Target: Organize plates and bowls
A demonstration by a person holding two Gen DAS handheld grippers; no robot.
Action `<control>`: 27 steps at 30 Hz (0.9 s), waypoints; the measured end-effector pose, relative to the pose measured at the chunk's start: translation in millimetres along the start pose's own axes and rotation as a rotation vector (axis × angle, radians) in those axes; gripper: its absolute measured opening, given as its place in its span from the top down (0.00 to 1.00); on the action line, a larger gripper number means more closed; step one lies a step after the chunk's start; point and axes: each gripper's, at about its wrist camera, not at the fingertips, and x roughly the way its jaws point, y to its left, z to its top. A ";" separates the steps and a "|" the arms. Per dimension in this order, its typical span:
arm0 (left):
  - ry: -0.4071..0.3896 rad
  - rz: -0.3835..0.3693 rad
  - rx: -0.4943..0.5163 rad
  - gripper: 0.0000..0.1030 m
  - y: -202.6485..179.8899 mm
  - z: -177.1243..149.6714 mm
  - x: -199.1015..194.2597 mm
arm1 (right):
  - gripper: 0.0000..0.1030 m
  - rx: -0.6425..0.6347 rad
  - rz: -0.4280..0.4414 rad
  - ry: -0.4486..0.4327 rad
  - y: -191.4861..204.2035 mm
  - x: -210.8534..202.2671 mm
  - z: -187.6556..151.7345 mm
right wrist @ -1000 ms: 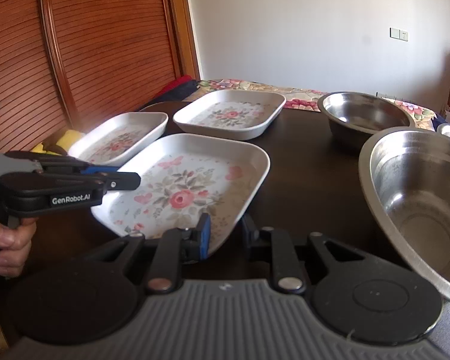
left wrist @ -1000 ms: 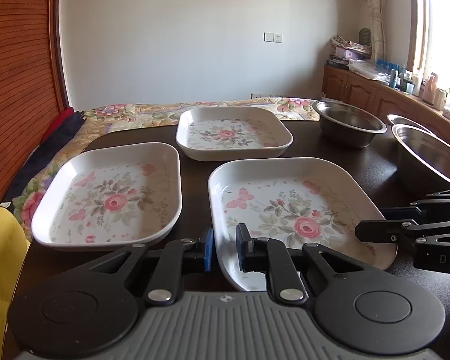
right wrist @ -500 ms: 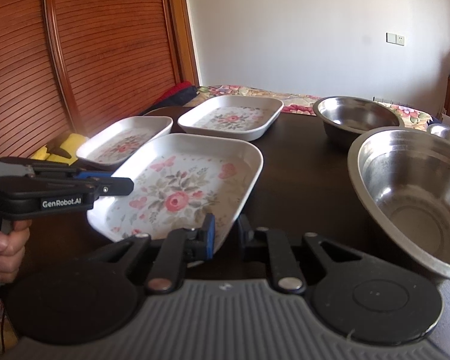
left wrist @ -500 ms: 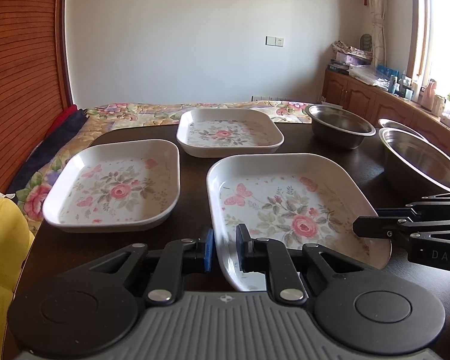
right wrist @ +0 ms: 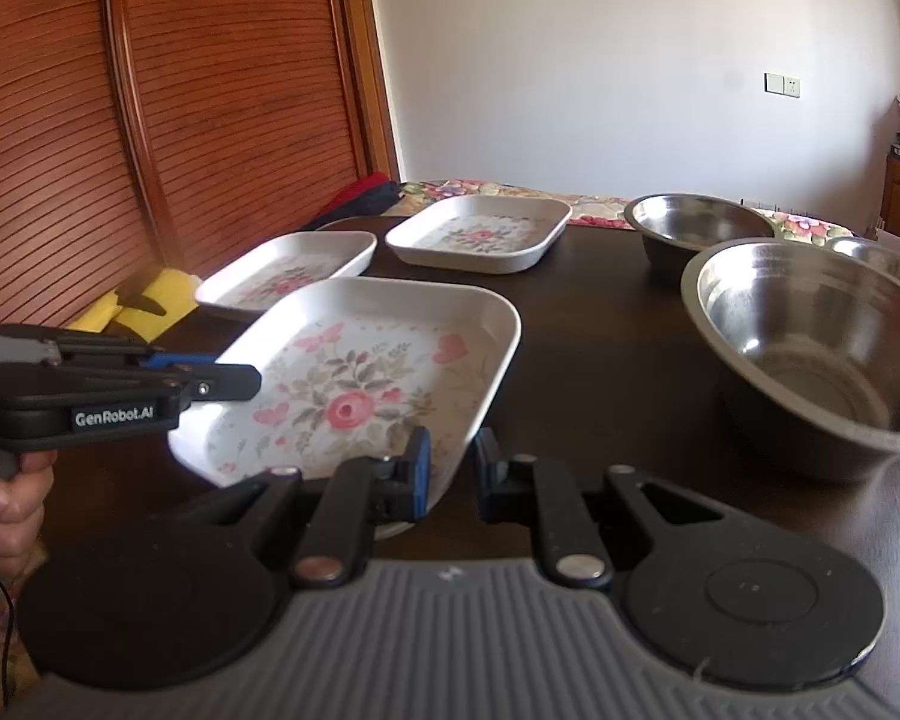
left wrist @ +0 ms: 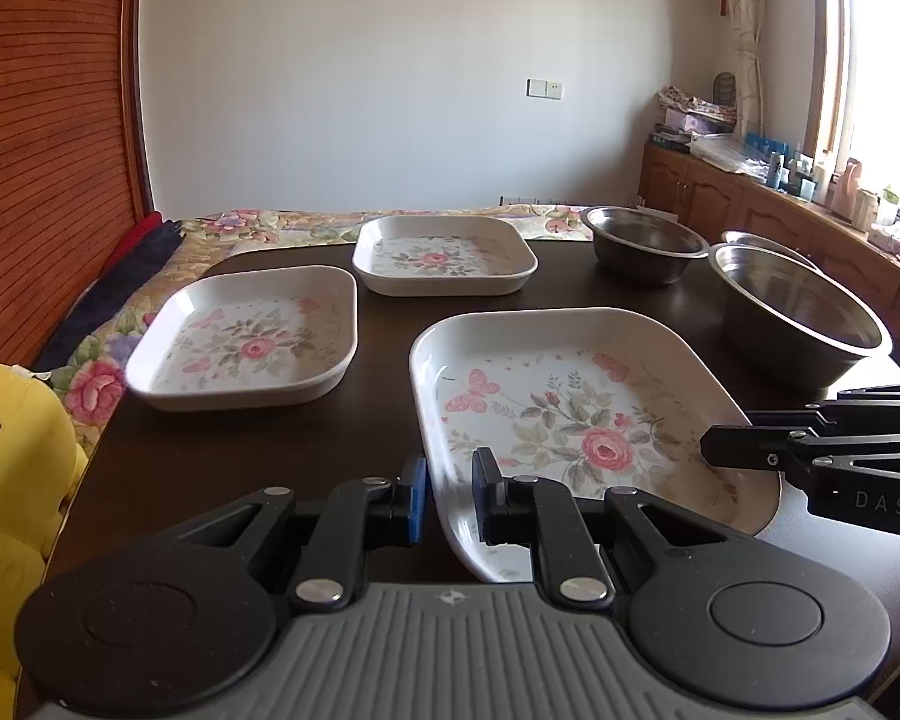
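A large white floral plate (left wrist: 570,414) (right wrist: 354,384) hangs just above the dark table (left wrist: 210,456), held from two sides. My left gripper (left wrist: 450,501) (right wrist: 222,375) is shut on the plate's near-left rim. My right gripper (right wrist: 452,471) (left wrist: 732,444) is shut on its near-right rim. Two more floral plates rest on the table, one to the left (left wrist: 246,342) (right wrist: 288,270) and one at the back (left wrist: 444,255) (right wrist: 480,234). Three steel bowls stand on the right: a big one (left wrist: 798,312) (right wrist: 810,336), a smaller one (left wrist: 642,240) (right wrist: 696,222) and a third (left wrist: 762,240) behind.
A yellow plush toy (left wrist: 6,480) sits by the table's left edge. A floral cloth (left wrist: 270,222) lies beyond the far edge. A wooden slatted door (right wrist: 90,150) stands on the left, and a cluttered sideboard (left wrist: 780,204) runs under the window on the right. A hand (right wrist: 0,510) grips the left tool.
Both grippers have risen and drawn back with the near plate held between them. The other plates and the bowls now look smaller and farther off.
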 end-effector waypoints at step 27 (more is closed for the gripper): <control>0.047 0.033 0.006 0.84 0.1 -37.2 -26.3 | 0.82 -0.035 0.040 0.042 8.8 -8.9 -18.2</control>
